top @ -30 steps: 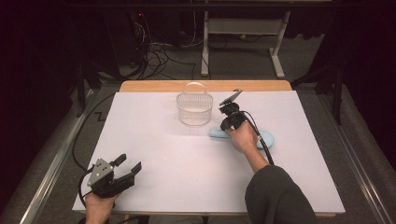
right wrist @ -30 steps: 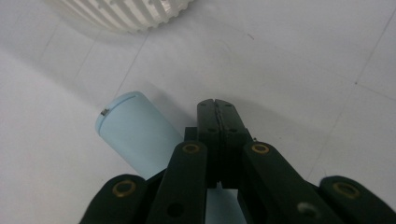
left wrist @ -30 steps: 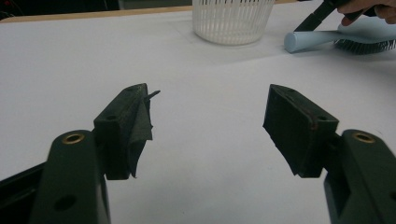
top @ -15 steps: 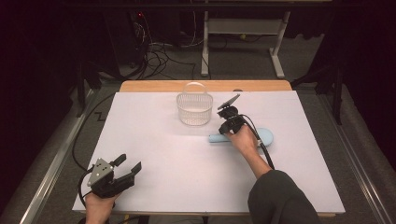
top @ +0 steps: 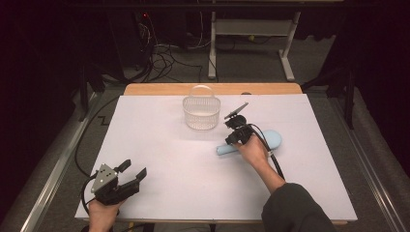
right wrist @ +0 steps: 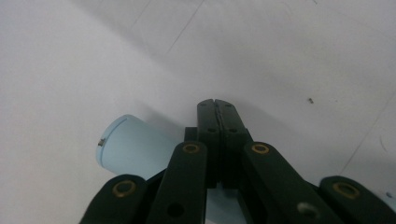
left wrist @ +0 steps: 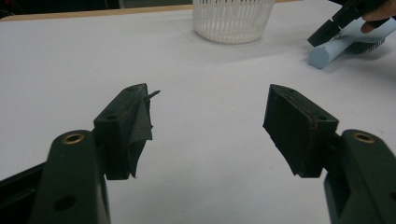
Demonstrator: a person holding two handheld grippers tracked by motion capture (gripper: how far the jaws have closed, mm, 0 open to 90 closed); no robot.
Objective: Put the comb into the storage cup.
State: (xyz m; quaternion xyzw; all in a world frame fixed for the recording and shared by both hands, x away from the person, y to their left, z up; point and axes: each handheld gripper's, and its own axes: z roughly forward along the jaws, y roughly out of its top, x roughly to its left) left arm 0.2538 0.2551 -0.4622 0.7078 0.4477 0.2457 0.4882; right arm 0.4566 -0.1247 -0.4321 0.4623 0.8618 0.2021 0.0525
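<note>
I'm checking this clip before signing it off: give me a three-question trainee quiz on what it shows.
1. True or false: the right gripper has its jaws shut.
2. What lies on the table directly under the right gripper? A) a red cup B) a pale blue cylinder C) a sponge
3. Fill in: the white ___ stands near the table's far edge.

Key:
1. True; in the right gripper view the jaws meet with nothing between them.
2. B, the blue cylinder.
3. Basket. The left gripper, jaws open and empty, sits near the front left corner.
</note>
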